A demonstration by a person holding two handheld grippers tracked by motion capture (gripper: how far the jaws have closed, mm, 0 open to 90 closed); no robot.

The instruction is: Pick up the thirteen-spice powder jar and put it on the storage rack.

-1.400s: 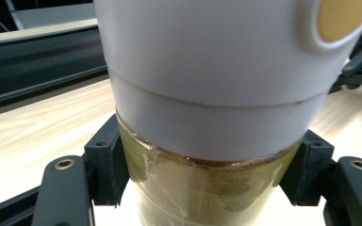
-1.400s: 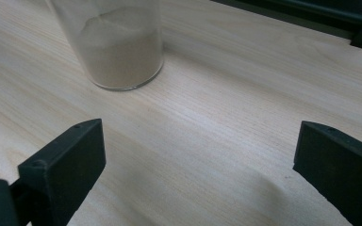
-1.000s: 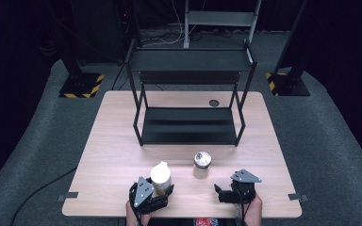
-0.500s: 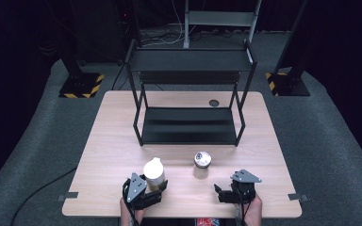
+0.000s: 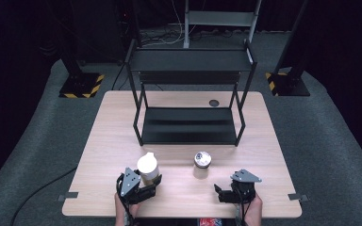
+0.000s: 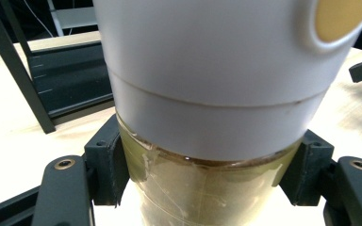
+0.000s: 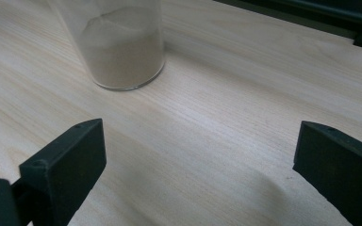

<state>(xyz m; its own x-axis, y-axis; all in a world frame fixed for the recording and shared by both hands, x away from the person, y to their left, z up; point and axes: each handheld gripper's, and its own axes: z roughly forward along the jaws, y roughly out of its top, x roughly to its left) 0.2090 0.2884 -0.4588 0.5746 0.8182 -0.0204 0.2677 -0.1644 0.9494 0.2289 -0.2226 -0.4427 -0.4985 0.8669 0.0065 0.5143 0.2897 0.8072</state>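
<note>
— What is happening in front of the black shelf?

— The left tool is clamped on a white-capped bottle near the surface's front edge. The right tool rests apart, holding nothing.

— How should it be handled?

— Likely kept upright, gripped on the clear body below the cap.

— Anything in the way?

— A small jar stands between bottle and right tool, in front of the shelf; the shelf's posts frame its lower tier.
</note>
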